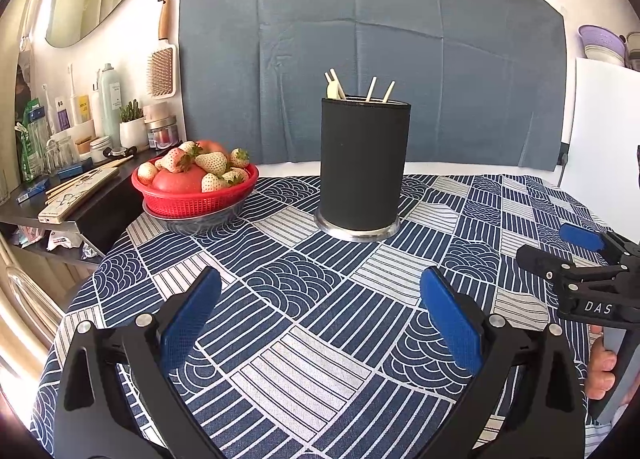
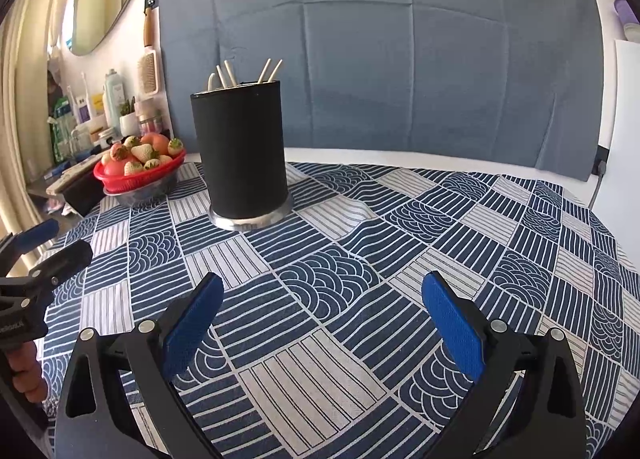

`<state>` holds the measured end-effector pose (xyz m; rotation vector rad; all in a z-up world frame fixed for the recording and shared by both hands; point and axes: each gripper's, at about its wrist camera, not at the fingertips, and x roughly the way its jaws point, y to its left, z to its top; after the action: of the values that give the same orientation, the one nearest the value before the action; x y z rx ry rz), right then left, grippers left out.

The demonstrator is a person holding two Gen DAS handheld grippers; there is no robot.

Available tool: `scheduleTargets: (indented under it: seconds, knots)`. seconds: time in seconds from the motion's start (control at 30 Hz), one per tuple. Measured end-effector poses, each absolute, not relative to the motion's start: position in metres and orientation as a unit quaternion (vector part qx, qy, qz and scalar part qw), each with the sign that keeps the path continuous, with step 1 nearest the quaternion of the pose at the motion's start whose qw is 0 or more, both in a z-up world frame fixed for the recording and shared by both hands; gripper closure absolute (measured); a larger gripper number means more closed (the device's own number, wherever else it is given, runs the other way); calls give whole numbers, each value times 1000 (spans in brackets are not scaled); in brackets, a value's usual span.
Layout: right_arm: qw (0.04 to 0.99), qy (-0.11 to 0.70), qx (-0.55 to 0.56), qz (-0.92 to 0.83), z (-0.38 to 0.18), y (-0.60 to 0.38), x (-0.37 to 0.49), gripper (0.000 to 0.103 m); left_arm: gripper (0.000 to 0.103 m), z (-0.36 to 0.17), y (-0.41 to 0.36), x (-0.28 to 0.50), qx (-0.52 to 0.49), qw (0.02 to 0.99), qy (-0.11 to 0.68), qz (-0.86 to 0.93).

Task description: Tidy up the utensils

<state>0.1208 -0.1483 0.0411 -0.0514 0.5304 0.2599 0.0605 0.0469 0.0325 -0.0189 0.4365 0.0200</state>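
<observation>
- Both tools are empty with their jaws spread wide: our left tool point(image 1: 320, 299) and right tool point(image 2: 322, 301) hover low over the surface point(image 1: 320, 359), side by side, each visible at the edge of the other's view.
- We see no loose utensil anywhere on the patterned cloth that covers the surface; nothing lies between or near the pads.
- Holder point(image 1: 362, 167), a black cylinder on a metal base, stands upright near the far middle of the surface, well apart from both tools and just right of the fruit basket point(image 1: 196, 195).
- Utensils point(image 1: 340, 89), pale and thin, already stand inside the holder with only their tops showing above the rim; from the right view they lean in two small clusters point(image 2: 244, 73). We cannot tell what kind each one is.
- We judge the task nearly or wholly done, unless something still needs moving out of sight of these views.
- If we must reach the holder again, we should approach from above and keep one tool ready to steady its wall, since a tall narrow cylinder would likely tip on a sideways nudge.
- For any thin handle, we would close the pads gently around its shaft, squarely, not at the tip.
</observation>
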Motion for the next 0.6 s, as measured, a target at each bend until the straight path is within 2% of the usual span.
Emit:
scheduleTargets:
  seconds: [0.6]
  knots:
    - [955,265,-24,127,40,-148,121,8,6,34,48,58,-13,977,211,9]
